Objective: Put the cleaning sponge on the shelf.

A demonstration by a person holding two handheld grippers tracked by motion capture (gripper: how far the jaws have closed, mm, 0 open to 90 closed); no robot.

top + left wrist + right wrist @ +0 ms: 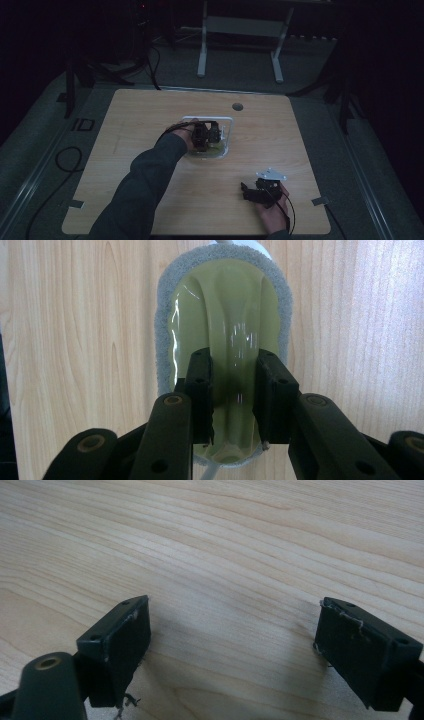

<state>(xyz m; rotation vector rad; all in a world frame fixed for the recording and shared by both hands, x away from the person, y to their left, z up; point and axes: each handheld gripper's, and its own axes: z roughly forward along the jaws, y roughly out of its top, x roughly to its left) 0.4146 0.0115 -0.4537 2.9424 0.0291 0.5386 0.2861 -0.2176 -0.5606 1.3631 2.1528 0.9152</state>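
My left gripper (234, 400) pinches the raised ridge of the green scrubber (225, 330) at mid-table — a firm handle; my right gripper (232, 652) rests wide open and empty, near right.

High view dim and murky, both gripper views bright, glare streaks on the glossy olive-green plastic handle (225, 340), soft shadows between jaws

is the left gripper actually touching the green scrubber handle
Touching. In the left gripper view the left gripper has both jaws pressed against the sides of the green handle of the scrubber, with no gap either side.
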